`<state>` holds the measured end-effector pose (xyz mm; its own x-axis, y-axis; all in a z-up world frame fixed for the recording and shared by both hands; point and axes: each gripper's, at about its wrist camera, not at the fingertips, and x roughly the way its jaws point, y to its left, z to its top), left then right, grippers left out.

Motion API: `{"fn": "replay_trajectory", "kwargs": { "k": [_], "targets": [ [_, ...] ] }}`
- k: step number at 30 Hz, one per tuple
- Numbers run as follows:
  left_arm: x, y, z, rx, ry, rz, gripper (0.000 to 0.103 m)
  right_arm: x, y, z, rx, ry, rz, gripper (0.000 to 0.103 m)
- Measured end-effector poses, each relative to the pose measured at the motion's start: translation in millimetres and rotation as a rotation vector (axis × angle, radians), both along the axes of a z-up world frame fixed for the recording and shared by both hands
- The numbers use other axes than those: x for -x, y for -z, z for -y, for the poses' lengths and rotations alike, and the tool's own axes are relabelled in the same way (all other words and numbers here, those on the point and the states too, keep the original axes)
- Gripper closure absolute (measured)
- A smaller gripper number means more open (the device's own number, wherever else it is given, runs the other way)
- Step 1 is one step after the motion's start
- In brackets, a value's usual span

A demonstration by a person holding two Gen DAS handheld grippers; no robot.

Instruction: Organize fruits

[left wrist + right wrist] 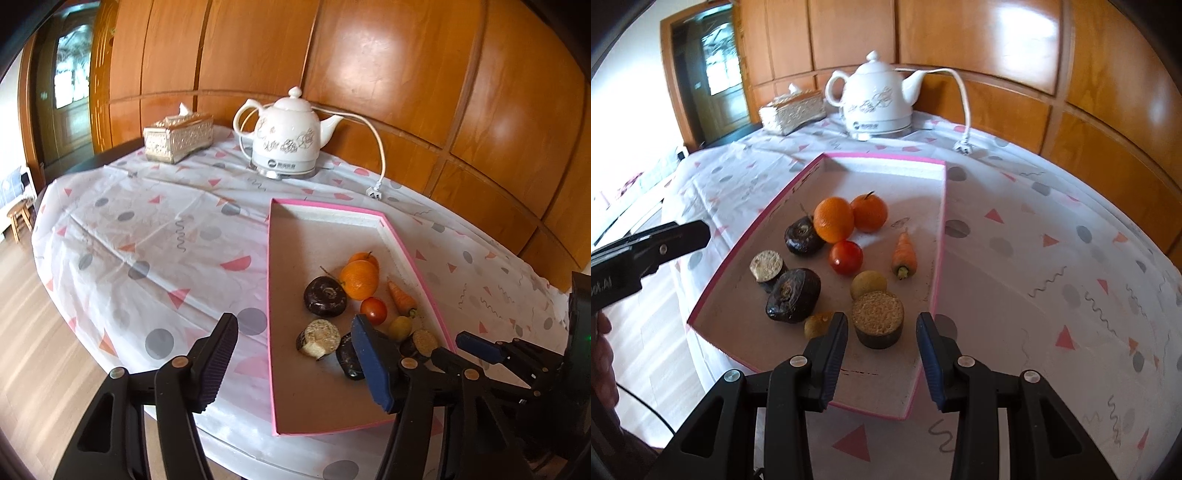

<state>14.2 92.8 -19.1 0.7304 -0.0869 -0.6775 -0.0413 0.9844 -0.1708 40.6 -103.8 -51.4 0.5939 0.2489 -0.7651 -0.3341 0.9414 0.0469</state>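
Both grippers (881, 354) (295, 363) hang parted and empty over the pink tray's (940, 236) near edge. Fruits (833, 219) cluster mid-tray, none outside. Judged next: lower the right gripper squarely astride the cut round (878, 319), clearing neighbours before closing.

Your table (122, 236) wears a patterned cloth – on it sit the pink-rimmed tray (286, 430), white kettle (286, 138) with its cord, and tissue box (177, 138).
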Motion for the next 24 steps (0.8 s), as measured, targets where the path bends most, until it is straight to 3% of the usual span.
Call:
{"fn": "replay_trajectory", "kwargs": {
  "k": [11, 13, 14, 15, 21, 24],
  "targets": [
    [18, -22, 17, -0.086, 0.022, 0.127, 0.021, 12, -9, 17, -0.009, 0.158, 0.054, 0.062],
    [20, -25, 21, -0.100, 0.030, 0.142, 0.015, 15, -11, 20, -0.004, 0.185, 0.068, 0.055],
    [22, -27, 23, -0.109, 0.032, 0.156, 0.014, 16, -11, 21, -0.004, 0.199, 0.072, 0.044],
    [23, -28, 24, -0.115, 0.033, 0.165, 0.013, 17, -11, 22, -0.006, 0.207, 0.075, 0.040],
    [30, -42, 24, -0.141, 0.011, 0.248, 0.001, 21, -14, 21, 0.004, 0.216, 0.091, 0.040],
    [30, -44, 23, -0.146, 0.008, 0.256, 0.000, 23, -16, 17, 0.013, 0.208, 0.100, 0.040]
  ]
}}
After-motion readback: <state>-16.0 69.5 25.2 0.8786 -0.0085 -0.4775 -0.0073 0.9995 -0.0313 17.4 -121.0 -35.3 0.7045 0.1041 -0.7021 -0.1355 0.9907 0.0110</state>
